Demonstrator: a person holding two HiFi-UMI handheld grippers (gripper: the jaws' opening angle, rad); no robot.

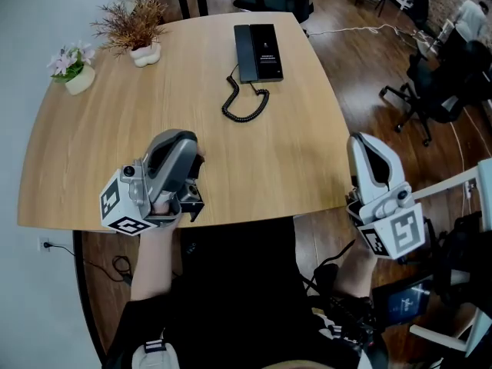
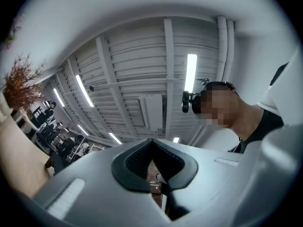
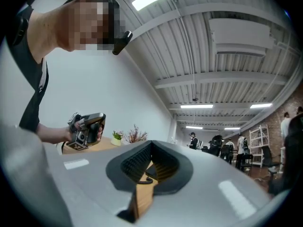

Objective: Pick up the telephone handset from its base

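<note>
Phone [image 1: 259,52] sits at the far middle of the table [image 1: 292,167], well apart from both grippers. Handset [image 1: 244,52] lies in its place on the left side of the base [image 1: 270,52], black on black, w/ nothing touching it. Curly cord [image 1: 246,102] leaves the phone's near end & loops on the wood toward the person.

L gripper [image 1: 178,141] hangs over the table's near edge, left of centre, nose tilted up, held in a hand [image 1: 160,204] w/ the marker cube at the back. In the left gripper view the jaws are together at the tips, nothing btwn them. Beyond them is only ceiling w/ strip lights and the person's head.

R gripper [image 1: 367,148] is off the table, just beside its right near corner, over the wood floor [image 1: 361,91]. In the right gripper view its jaws are also together, pads meeting at the tip, nothing held. Through the slot under the tips a strip of table wood & a bit of dark cord show. That same view shows the L gripper off to the left, in front of a white wall.

Far left corner of the table: 2 pot plants. A dry brown plant [image 1: 137,25] in a white pot stands further back. A small pink-flowered plant [image 1: 73,66] stands nearer the left edge. Neither is near the phone. A black office chair [image 1: 430,91] stands on the floor to the right, clear of the table.
</note>
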